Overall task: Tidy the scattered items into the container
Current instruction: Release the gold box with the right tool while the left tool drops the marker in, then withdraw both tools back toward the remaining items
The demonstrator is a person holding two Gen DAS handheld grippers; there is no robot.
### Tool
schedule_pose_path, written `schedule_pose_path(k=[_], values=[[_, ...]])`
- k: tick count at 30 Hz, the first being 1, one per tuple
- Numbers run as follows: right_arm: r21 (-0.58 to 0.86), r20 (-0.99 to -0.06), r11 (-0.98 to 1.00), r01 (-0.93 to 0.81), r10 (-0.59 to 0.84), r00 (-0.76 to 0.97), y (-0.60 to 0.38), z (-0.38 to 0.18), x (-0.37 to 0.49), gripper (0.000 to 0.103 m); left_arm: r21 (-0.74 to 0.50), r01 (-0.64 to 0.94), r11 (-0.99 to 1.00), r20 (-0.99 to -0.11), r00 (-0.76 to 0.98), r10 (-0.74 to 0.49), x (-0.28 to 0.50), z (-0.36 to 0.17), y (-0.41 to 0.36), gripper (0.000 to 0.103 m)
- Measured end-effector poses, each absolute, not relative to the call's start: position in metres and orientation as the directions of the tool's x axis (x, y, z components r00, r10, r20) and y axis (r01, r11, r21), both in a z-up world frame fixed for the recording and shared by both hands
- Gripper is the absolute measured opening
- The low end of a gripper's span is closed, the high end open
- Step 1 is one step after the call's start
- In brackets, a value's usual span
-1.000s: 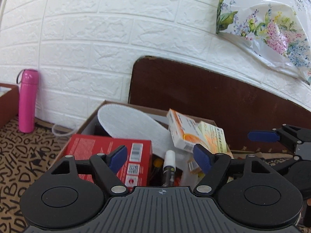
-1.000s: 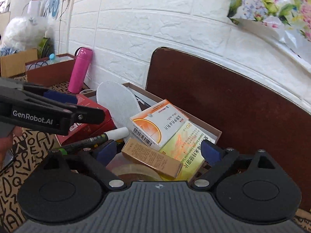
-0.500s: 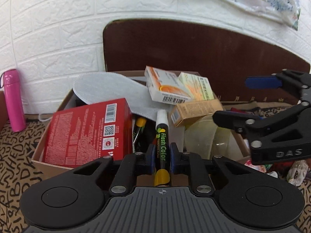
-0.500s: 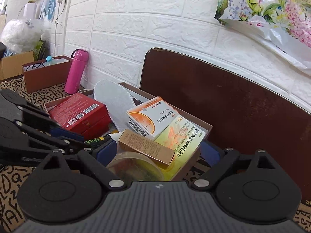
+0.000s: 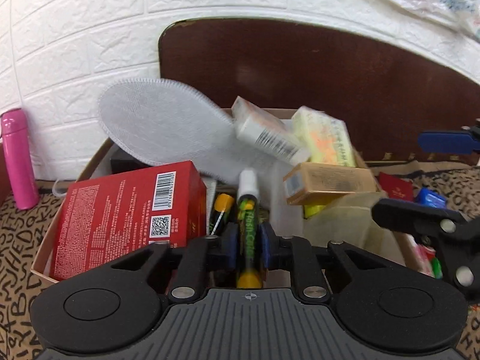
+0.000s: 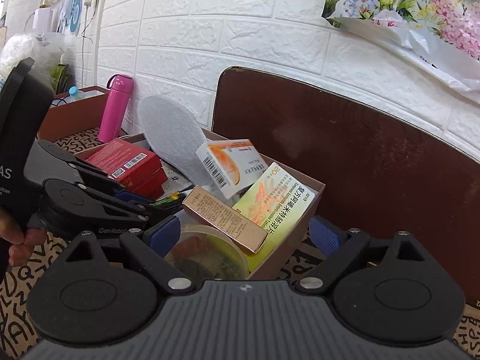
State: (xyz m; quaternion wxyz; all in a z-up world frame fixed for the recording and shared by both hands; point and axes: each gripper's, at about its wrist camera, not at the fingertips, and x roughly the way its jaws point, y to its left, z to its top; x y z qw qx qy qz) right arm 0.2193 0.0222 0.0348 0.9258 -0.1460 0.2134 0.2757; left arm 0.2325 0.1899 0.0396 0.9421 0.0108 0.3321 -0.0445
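A: Where is the marker (image 5: 247,210) seen?

B: It is seen between the blue pads (image 5: 229,250) of the left tool (image 5: 247,250), over the cardboard box (image 5: 45,258); its white cap is pointed toward twelve o'clock, away from the tool, and its yellow end is nearest the camera. The long axis is laid straight along the fingers.

A: Is it gripped?

B: The jaws are being opened. A narrow gap appears on either side of the barrel, so the pen is judged to be released rather than clamped, though blur makes contact hard to settle.

A: And what is beneath it?

B: The slot between the red box (image 5: 129,216) at nine o'clock and the gold carton (image 5: 330,183) at two o'clock. A drop along the pen's own axis is expected to carry it into that gap.

A: The other tool?

B: The right tool (image 6: 244,234) is held wide open and empty at the box's near corner, above a clear tub (image 6: 207,255). The left hand is plainly the nearer one
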Motion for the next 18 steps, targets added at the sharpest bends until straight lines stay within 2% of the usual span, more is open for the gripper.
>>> schedule_pose_path(k=[1,2,3,8,12,18], values=[[-0.154,-0.471,0.804,-0.574,0.451,0.758,0.021,0.036,0.218,0.094,-0.01,0.097,0.995,-0.609,0.789,-0.083,0.225,0.043,0.19,0.054],[-0.151,-0.469,0.804,-0.575,0.454,0.758,0.021,0.038,0.217,0.094,-0.03,0.122,0.992,-0.586,0.802,-0.116,0.217,0.046,0.192,0.078],[-0.146,-0.468,0.805,-0.575,0.456,0.757,0.02,0.039,0.216,0.094,-0.055,0.136,0.989,-0.564,0.813,-0.144,0.209,0.05,0.194,0.086],[-0.048,-0.451,0.815,-0.578,0.499,0.74,0.006,0.051,0.209,0.1,-0.105,0.089,0.99,-0.55,0.825,-0.132,0.183,0.064,0.196,0.099],[-0.027,-0.438,0.805,-0.593,0.524,0.731,-0.004,0.062,0.192,0.101,-0.108,0.09,0.99,-0.521,0.843,-0.134,0.161,0.072,0.188,0.103],[-0.024,-0.418,0.795,-0.607,0.543,0.728,-0.024,0.068,0.154,0.102,-0.114,0.125,0.986,-0.512,0.843,-0.166,0.128,0.07,0.163,0.103]])
